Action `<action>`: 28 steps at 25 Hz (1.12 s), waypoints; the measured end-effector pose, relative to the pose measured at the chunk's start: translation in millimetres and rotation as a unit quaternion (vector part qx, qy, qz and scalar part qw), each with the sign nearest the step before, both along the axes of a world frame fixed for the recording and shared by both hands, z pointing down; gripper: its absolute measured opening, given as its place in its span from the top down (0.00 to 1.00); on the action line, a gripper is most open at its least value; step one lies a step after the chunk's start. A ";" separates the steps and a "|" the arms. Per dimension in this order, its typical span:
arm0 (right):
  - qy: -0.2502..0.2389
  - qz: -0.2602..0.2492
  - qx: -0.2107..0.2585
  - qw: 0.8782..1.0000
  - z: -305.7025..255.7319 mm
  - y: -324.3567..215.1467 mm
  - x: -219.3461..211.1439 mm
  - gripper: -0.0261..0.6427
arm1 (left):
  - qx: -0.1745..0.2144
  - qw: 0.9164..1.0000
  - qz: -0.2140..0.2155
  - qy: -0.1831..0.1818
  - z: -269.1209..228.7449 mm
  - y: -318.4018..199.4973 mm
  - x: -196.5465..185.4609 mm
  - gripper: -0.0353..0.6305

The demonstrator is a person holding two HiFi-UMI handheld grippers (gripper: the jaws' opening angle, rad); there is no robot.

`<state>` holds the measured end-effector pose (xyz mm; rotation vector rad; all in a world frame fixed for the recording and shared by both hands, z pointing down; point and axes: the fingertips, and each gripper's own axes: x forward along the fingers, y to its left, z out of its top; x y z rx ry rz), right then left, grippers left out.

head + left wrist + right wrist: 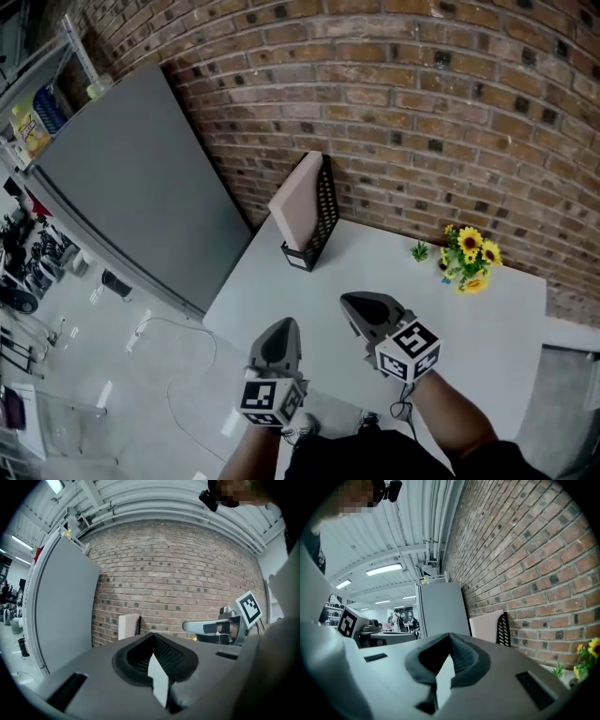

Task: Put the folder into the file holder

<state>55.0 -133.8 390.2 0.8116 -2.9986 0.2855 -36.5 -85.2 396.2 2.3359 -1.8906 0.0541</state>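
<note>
Since the folder [298, 204] already stands tilted in the file holder [324, 220], its long axis rising toward the brick wall [422, 94] at the table's [497, 319] far-left corner, it lies well ahead of both tongs. My right gripper [352, 303] looks slightly nearer than my left gripper [284, 326]; both are clenched on nothing.

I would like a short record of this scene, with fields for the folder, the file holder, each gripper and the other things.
folder: pinkish, stands tilted inside the file holder
file holder: black mesh, at the far corner of the table, next to the brick wall
left gripper: jaws together, nothing between them, apart from the file holder
right gripper: jaws together, nothing between them, apart from the file holder
sunflowers: small bunch on the table by the wall
grey panel: stands left of the table
</note>
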 end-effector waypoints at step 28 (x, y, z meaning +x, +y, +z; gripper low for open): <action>0.014 0.175 0.017 0.984 -11.0 99.2 -64.6 0.96 | 0.021 0.987 0.157 0.032 -7.6 73.6 -90.8 0.94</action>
